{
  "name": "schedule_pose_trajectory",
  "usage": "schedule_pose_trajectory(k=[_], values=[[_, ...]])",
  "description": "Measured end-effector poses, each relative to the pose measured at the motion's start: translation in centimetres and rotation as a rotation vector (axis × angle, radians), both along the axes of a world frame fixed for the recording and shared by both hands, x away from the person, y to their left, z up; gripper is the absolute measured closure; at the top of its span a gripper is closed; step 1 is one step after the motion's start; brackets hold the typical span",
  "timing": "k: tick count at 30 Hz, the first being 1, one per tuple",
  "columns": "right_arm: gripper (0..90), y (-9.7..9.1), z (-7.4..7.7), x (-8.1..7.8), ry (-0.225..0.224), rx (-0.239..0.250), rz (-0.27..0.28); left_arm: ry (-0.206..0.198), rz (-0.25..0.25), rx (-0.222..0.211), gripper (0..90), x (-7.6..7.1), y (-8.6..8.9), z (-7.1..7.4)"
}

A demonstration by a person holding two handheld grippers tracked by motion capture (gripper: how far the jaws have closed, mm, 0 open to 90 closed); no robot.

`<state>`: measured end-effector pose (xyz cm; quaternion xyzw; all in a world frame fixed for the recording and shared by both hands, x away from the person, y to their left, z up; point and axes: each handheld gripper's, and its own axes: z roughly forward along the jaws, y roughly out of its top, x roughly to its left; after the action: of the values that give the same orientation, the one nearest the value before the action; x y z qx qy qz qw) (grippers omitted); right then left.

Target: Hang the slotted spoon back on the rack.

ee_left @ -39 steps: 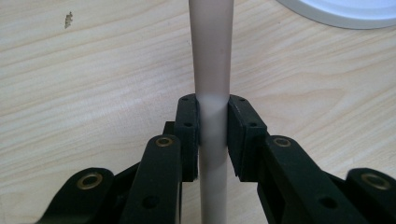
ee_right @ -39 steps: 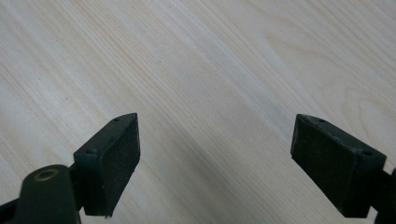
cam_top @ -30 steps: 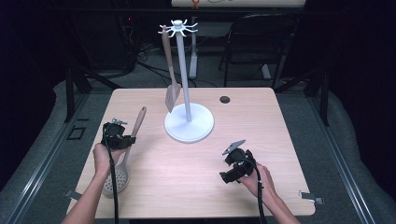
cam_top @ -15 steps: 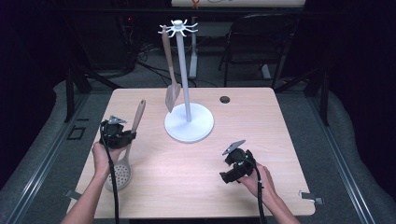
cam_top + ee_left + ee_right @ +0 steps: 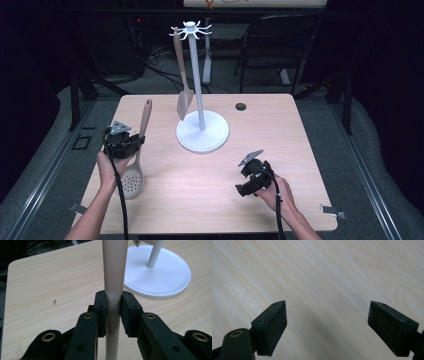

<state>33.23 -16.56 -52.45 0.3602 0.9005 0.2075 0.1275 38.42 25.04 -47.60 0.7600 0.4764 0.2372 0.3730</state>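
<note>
- Leftmost, the left gripper (image 5: 134, 143) was clamped on the beige handle of a slotted spoon (image 5: 134, 177); in the left gripper view the pads (image 5: 101, 312) pressed the handle (image 5: 113, 277) from both sides.
- Its perforated bowl hung low near the worktop's (image 5: 280, 130) left front edge, handle tilted up and away from the person; whether the bowl touched the wood I could not tell.
- Next came the white rack (image 5: 201, 131), its round base on the worktop well apart from the spoon.
- From a hook at its top hung a wooden spatula (image 5: 183, 95), blade down, just above the base.
- Behind and to the right sat a small dark round spot (image 5: 241, 106) in the worktop.
- Rightmost, the right gripper (image 5: 245, 190) sat low near the front edge, jaws spread wide over bare wood, gripping nothing.
</note>
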Motion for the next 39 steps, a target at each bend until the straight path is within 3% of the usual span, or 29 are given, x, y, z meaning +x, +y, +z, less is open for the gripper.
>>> schedule_pose_trajectory(k=[17,18,21,23,26,27,28,29,30,34,39], values=[[15.2,-0.5,0.2,0.2,-0.004,0.023,-0.021,-0.104,-0.009,-0.067,76.2,-0.9,-0.1,1.7],[15.2,-0.4,0.2,0.2,-0.013,0.016,-0.022,-0.130,-0.013,-0.071,76.2,-0.9,-0.2,2.1],[15.1,-0.4,0.3,0.3,-0.008,0.018,-0.023,-0.150,-0.013,-0.078,76.2,-0.9,-0.3,2.5],[15.2,-0.5,0.6,0.3,-0.017,0.018,-0.021,-0.150,-0.015,-0.115,76.2,-0.6,-0.2,3.1],[15.3,-1.3,1.3,0.6,-0.043,0.079,-0.053,-0.154,-0.026,-0.174,76.2,-0.2,0.0,4.5],[15.5,-1.4,1.3,0.7,-0.036,0.120,-0.059,-0.186,-0.031,-0.175,76.2,-0.3,-0.2,5.0],[15.0,-1.4,1.1,0.8,-0.007,0.130,-0.061,-0.204,-0.034,-0.168,76.2,-0.3,-0.4,5.3],[15.0,-1.1,1.0,0.9,-0.012,0.089,-0.053,-0.203,-0.031,-0.145,76.3,-0.2,-0.7,5.7],[15.2,-1.0,0.9,1.0,-0.032,0.086,-0.057,-0.212,-0.034,-0.133,76.2,0.0,-0.9,5.9],[15.1,-1.0,0.5,1.2,-0.015,0.113,-0.063,-0.213,-0.047,-0.101,76.2,1.1,-1.9,7.0],[15.0,-0.8,0.0,1.2,0.003,0.079,-0.058,-0.228,-0.060,-0.065,76.2,1.5,-3.0,7.7]])
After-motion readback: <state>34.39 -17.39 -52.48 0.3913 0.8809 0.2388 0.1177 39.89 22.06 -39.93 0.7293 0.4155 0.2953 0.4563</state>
